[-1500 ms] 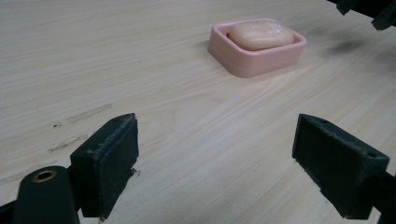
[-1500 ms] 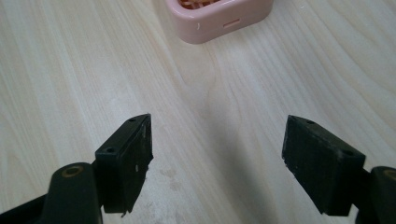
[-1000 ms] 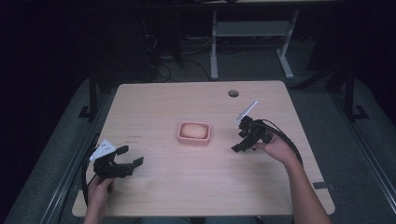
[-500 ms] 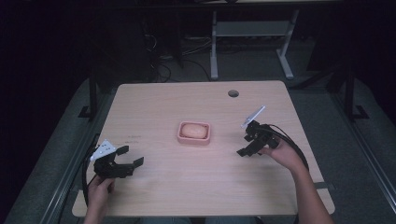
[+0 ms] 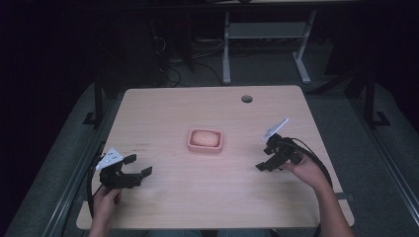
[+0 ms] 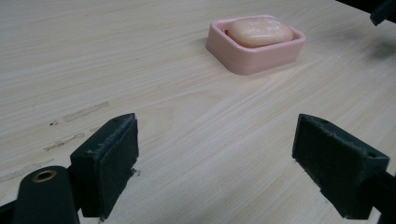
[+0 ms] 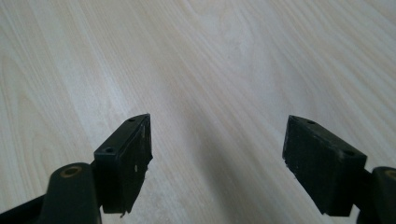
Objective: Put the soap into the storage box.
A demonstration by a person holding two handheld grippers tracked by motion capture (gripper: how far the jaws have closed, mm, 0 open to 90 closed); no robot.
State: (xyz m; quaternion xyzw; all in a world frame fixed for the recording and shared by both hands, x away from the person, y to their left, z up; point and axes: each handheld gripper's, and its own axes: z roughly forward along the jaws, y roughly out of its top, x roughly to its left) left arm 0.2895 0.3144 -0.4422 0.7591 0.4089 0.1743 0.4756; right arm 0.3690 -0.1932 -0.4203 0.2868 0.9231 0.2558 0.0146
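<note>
A pink soap dish (image 5: 217,147) stands at the middle of the wooden table, with a peach bar of soap (image 5: 205,138) lying in it. My left gripper (image 5: 139,165) rests near the front left corner, open and empty, pointing toward the dish. In the left gripper view the dish (image 6: 243,58) and soap (image 6: 260,31) lie ahead, well beyond the open left gripper (image 6: 217,140). My right gripper (image 5: 265,158) hovers to the right of the dish, apart from it. In the right gripper view the right gripper (image 7: 217,140) is open over bare wood with nothing between its pads.
A round cable hole (image 5: 246,98) sits near the table's far edge. Faint scuff marks (image 5: 141,144) lie ahead of the left gripper. Behind the table stands a white desk frame (image 5: 227,54) on a dark floor. The right gripper's tip shows far off (image 6: 385,11).
The right hand has drawn its gripper a little to the right and toward the table's near edge, away from the dish. The left gripper has stayed put.
</note>
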